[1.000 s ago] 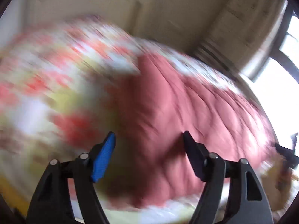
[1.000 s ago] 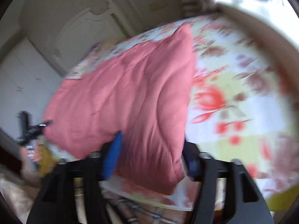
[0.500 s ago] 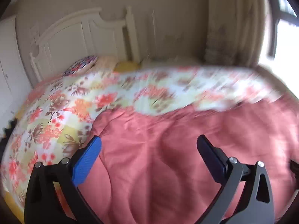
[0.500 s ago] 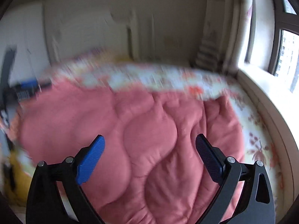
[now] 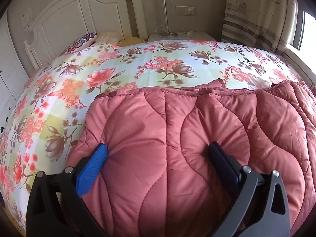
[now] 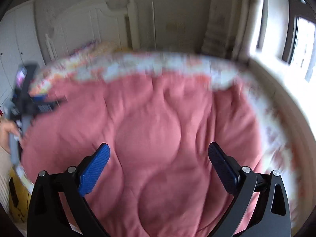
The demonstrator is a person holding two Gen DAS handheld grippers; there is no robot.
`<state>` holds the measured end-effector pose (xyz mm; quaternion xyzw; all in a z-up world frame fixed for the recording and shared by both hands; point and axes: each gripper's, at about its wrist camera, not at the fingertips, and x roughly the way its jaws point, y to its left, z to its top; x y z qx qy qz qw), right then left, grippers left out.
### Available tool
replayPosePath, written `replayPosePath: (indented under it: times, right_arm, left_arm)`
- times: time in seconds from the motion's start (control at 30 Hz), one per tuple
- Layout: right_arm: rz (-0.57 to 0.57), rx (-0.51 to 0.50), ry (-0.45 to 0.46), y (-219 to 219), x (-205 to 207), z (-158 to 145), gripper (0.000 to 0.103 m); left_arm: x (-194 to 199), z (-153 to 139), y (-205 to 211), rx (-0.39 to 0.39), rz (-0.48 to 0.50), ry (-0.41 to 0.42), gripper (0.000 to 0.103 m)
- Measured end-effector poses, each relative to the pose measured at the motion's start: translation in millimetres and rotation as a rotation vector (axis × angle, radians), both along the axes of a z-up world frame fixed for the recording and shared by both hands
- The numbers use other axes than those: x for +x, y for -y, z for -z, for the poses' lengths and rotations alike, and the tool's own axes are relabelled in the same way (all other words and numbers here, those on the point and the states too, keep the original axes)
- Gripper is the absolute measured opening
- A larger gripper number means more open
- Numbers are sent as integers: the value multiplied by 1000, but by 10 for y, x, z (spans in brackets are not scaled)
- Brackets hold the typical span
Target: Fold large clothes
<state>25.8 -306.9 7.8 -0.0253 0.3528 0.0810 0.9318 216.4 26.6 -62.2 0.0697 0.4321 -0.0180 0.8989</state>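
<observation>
A dusty-pink quilted padded garment (image 5: 197, 122) lies spread on the near half of a bed with a floral sheet (image 5: 118, 69). My left gripper (image 5: 158, 147) stands wide open over the garment's left part. Its fingertips (image 5: 101, 152) dent the puffy fabric, and a bulge of it sits between the jaws without being pinched. In the blurred right wrist view, my right gripper (image 6: 158, 146) hangs wide open just above the middle of the garment (image 6: 158, 108), holding nothing. The left gripper (image 6: 25, 102) shows there at the garment's left edge, held by a hand (image 6: 6, 130).
A white headboard (image 5: 79, 9) and pillows (image 5: 83, 41) stand at the far end of the bed. A white nightstand (image 5: 177, 36) with cables sits beside it. A curtain (image 5: 256, 9) and bright window (image 6: 302, 45) line the right side. Something yellow (image 6: 17, 197) lies low at the left.
Both grippers have opened wider and let the garment go. Both views have swung round to face the headboard, and the left gripper has come down onto the garment.
</observation>
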Motion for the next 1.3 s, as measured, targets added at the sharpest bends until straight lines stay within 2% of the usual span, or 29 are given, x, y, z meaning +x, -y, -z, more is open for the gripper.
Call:
replayPosePath:
  times: [0.1,0.2,0.27,0.33,0.37,0.4,0.47,0.53,0.6,0.67,0.7,0.77,0.8,0.87,1.03,1.17,1.2,1.3]
  right_arm:
    - [17,-28,64,-4,191,-324,97]
    - [46,-35,27,36,644,-394,98]
    - [73,-50,-60,63,974,-228,98]
    - [106,-105,-216,115,1317,219,99]
    - [98,-98,-273,155,1409,446,99]
    - [90,-18,-250,239,1427,520,99]
    - [114,5,-248,305,1404,485,99]
    - [136,-32,-215,270,1297,384,99]
    - [134,11,-153,285,1051,178,99]
    - [87,134,-51,356,646,-63,99]
    - [54,236,3,424,351,-186,99]
    - [-23,377,34,501,-82,-277,99]
    - [-70,451,25,565,-373,-264,99]
    - [-87,533,-22,677,-738,-134,99]
    - [-60,697,-220,787,-1195,476,99]
    - [-14,729,-237,776,-1118,780,96]
    - [-19,752,-192,771,-1059,789,96]
    - [37,764,-175,683,-786,788,99]
  left_arm:
    - [-6,5,1,0,0,0,101]
    - [-7,12,1,-1,0,0,101]
    - [-5,14,0,-2,0,0,101]
    - [-9,11,-5,-12,0,-1,101]
    - [-8,10,-9,-15,0,-1,101]
    - [-7,12,-6,-14,1,-2,101]
    - [-5,16,-9,-15,2,-3,101]
    - [-7,16,-14,-19,3,-4,101]
    - [-6,18,-19,-23,2,-4,101]
    - [-5,19,-14,-24,2,-6,101]
    - [-6,20,-15,-21,2,-5,101]
    - [-5,20,-23,-24,2,-4,101]
    - [-5,19,-23,-24,2,-4,101]
    - [-2,22,-21,-22,2,-5,101]
    - [4,25,-20,-22,3,-6,101]
    - [6,26,-19,-22,3,-5,101]
    - [6,26,-16,-22,3,-6,101]
    - [6,20,-5,-20,1,-5,101]
